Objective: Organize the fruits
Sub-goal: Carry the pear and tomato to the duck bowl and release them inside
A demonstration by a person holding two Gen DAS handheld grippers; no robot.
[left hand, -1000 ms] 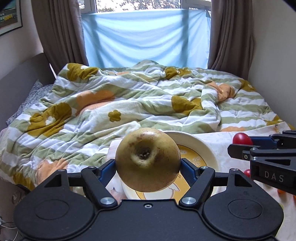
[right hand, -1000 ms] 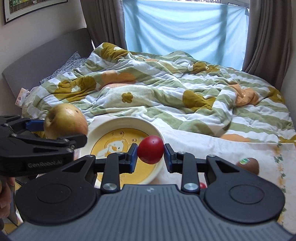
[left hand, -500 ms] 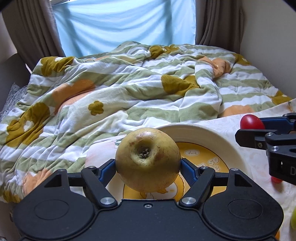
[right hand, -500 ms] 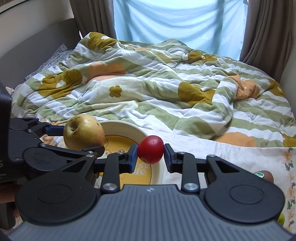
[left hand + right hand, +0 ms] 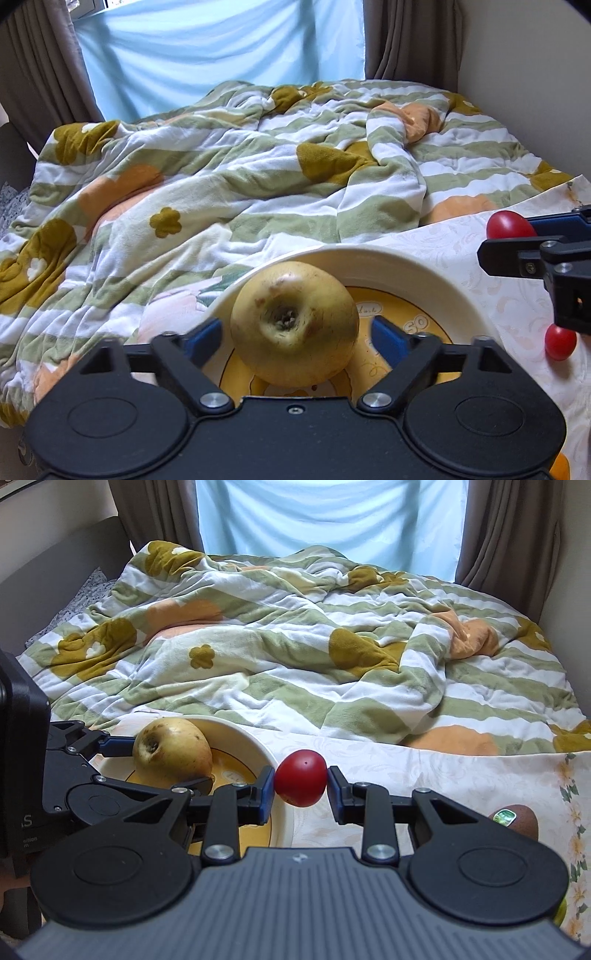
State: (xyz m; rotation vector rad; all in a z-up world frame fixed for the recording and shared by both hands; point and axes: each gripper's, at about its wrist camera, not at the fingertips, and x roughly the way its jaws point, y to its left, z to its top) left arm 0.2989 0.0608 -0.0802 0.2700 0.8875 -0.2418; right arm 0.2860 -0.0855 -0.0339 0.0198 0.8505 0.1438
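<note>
One pear [image 5: 294, 322] between released left jaws over one plate [image 5: 424, 269], one tomato [image 5: 300, 777] clenched in right jaws, one kiwi [image 5: 515, 819], rumpled blanket [image 5: 295, 646] on bed, curtained window [image 5: 328, 517].

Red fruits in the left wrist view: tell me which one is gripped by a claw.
The upper red fruit, clamped in the right claw above the tablecloth. The smaller red fruit below it lies loose on the cloth.

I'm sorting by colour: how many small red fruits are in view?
2. One red fruit sits between the jaws of the right gripper, near the plate rim; the second red fruit lies on the white sheet below that gripper. Others may be hidden behind the grippers.
</note>
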